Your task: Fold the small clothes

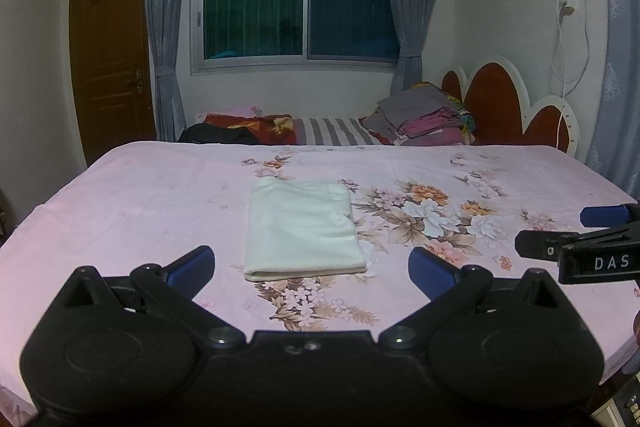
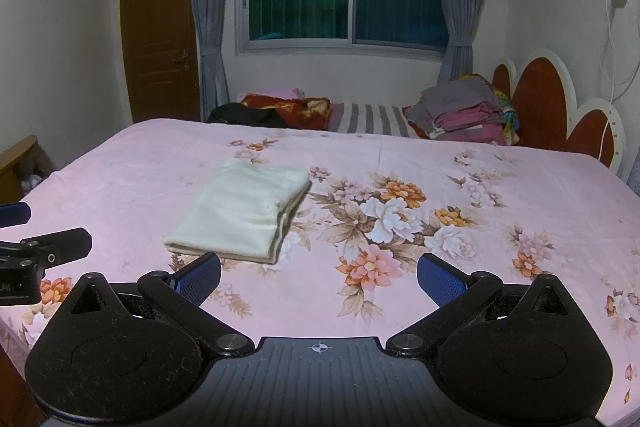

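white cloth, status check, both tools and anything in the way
Left tool open, empty. Right tool open, empty. Cloth folded flat on bed, untouched. Nothing in the way.

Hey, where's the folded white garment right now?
The folded white garment lies flat on the pink floral bedsheet, mid-bed, straight ahead of the open left gripper and ahead-left of the right gripper.

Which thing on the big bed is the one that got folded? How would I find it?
Look at the big bed with the pink flowery sheet. Near its middle, just left of the large printed flower bunch, lies a cream folded cloth shaped like a neat rectangle. It is the only plain, pale thing on the sheet; the pile of grey and pink clothes sits far back by the headboard.
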`<action>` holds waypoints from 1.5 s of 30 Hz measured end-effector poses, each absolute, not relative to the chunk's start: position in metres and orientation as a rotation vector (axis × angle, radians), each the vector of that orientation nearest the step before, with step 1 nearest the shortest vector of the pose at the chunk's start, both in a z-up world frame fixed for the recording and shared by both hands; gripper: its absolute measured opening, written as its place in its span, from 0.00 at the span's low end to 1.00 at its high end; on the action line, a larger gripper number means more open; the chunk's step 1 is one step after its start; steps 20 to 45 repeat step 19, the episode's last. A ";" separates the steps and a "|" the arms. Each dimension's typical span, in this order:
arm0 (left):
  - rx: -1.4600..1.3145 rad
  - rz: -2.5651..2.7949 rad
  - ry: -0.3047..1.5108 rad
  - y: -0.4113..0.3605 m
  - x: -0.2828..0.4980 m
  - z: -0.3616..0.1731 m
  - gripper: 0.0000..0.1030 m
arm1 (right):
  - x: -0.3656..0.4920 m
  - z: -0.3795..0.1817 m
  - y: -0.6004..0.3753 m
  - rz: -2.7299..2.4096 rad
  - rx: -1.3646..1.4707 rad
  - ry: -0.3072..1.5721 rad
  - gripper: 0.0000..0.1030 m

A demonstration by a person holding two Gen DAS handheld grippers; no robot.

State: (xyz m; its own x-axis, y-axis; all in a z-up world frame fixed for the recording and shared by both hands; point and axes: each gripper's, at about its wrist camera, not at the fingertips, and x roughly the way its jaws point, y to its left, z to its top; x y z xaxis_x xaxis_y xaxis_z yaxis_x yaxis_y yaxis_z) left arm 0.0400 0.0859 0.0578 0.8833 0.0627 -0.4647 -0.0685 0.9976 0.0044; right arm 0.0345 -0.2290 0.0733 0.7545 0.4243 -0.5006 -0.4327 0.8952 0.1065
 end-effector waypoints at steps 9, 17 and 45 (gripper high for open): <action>-0.014 0.070 0.480 0.088 0.041 0.057 0.99 | 0.035 0.073 -0.229 0.470 -0.017 0.543 1.00; -0.012 0.071 0.481 0.088 0.041 0.056 1.00 | 0.036 0.073 -0.230 0.476 -0.017 0.542 1.00; -0.015 0.071 0.482 0.088 0.041 0.056 1.00 | 0.037 0.071 -0.231 0.483 -0.018 0.544 1.00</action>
